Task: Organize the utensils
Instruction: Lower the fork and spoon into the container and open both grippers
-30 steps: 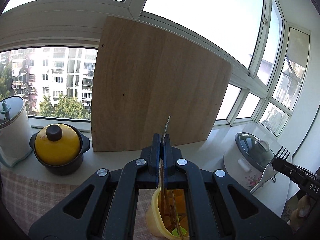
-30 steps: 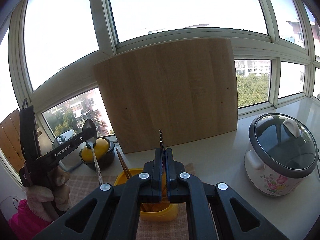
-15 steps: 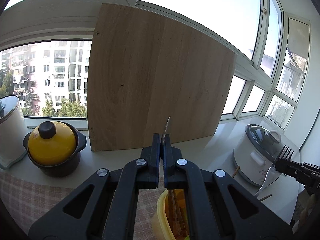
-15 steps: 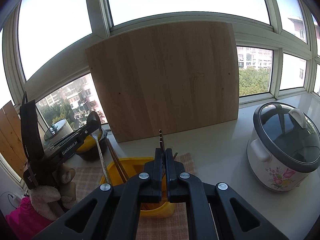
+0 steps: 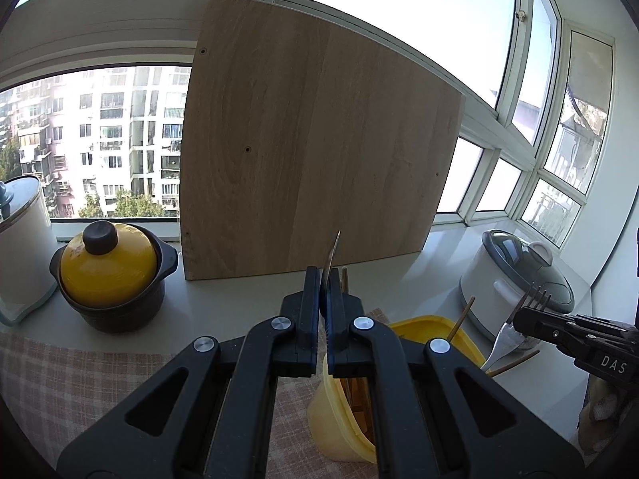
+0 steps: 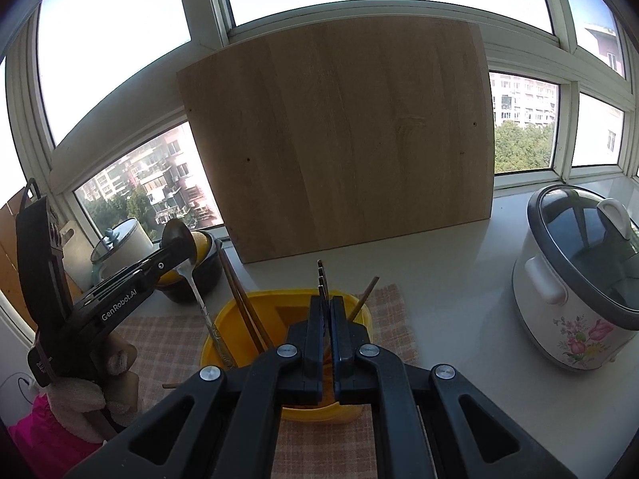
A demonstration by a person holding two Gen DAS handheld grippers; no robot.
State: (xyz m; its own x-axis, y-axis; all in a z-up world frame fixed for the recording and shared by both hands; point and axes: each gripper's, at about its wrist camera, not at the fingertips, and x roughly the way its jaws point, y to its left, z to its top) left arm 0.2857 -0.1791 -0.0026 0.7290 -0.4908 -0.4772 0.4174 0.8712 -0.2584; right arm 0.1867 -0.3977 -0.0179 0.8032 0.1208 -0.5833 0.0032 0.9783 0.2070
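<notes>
Now — your left gripper (image 5: pixel 326 279) clamped spoon (image 6: pixel 187 267), right gripper (image 6: pixel 326 303) clamped fork (image 5: pixel 519 319) — both hung over yellow holder (image 6: pixel 239 319).

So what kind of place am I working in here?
Likely a home kitchen counter along a high-rise window: a rice cooker, a yellow-lidded pot and a yellow utensil holder stand on it, with apartment blocks outside.

Yellows, checks and pale wood

My black fingers (image 6: pixel 315 331) frame a yellow plastic tub (image 6: pixel 255 311) on a pink-checked cloth (image 6: pixel 159 339); rice cooker (image 6: pixel 575 291) white, flower-printed.
</notes>
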